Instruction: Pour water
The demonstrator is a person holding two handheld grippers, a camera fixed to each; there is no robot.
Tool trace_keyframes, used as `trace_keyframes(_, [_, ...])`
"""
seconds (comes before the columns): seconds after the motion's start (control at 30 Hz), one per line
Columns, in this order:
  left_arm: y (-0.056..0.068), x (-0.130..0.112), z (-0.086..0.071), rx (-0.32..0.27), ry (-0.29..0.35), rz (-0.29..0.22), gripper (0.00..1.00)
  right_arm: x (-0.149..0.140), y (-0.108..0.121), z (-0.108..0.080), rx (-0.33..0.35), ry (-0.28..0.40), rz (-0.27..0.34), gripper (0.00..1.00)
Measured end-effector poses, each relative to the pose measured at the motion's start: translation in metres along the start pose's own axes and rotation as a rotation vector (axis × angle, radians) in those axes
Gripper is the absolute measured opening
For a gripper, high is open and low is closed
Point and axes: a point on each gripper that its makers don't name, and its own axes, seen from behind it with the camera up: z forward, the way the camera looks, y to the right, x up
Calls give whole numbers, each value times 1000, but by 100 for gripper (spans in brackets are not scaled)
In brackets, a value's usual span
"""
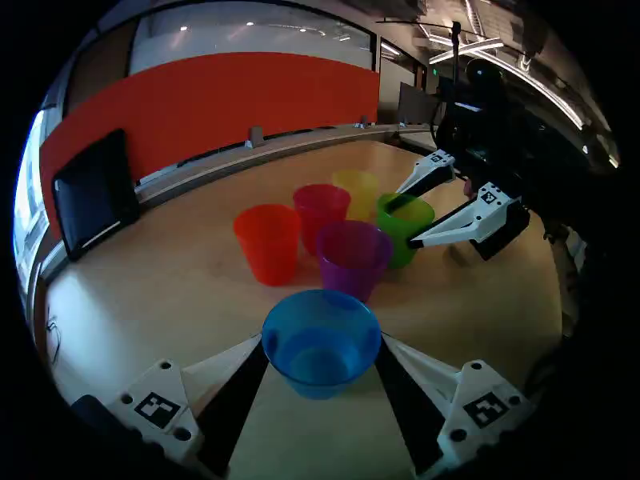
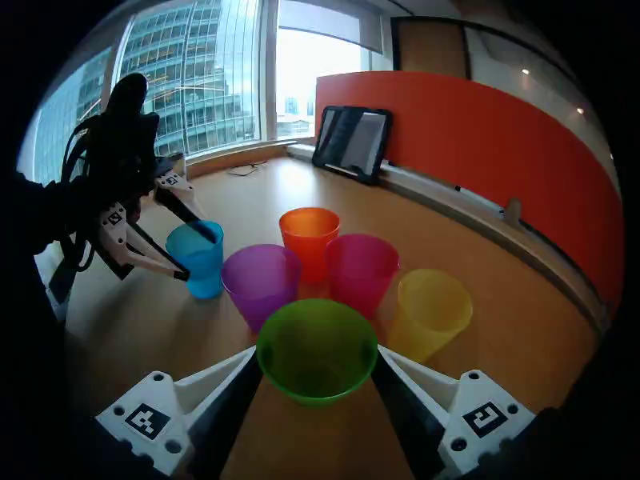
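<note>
Clamping the blue cup [image 1: 320,340] between both fingers, the left gripper [image 1: 320,356] holds it upright, mouth up, right at its fingertips and low over the worktop [image 1: 160,296]. Whether the base rests on the wood I cannot tell. The right gripper [image 2: 316,360] is likewise closed on the green cup [image 2: 317,348], also upright.

From the left gripper, the green cup lies ahead and to the right, with the purple cup [image 1: 353,256] standing between the 2 held cups. Just beyond the purple cup, 3 more stand in a close cluster: an orange cup [image 1: 268,240] ahead-left, a magenta cup [image 1: 320,212] straight ahead, and a yellow cup [image 1: 358,190] farthest off.

As I judge it, a pour from either held cup turns on bringing its rim over another cup's mouth and tipping its upright axis. The purple cup is the nearest free one to both grippers. All 6 cups are translucent, tapered plastic, probably light and easily squashed. Whether any holds water is too hard to tell.
</note>
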Motion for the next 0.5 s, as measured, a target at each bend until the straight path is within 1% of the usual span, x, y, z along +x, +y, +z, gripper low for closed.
trace_keyframes(0.17, [5, 11, -15, 7, 37, 7, 87, 11, -1, -13, -15, 25, -5, 91])
trace_keyframes(0.5, [18, 42, -51, 35, 144, 21, 87, 38, -12, -49, -46, 92, 3, 91])
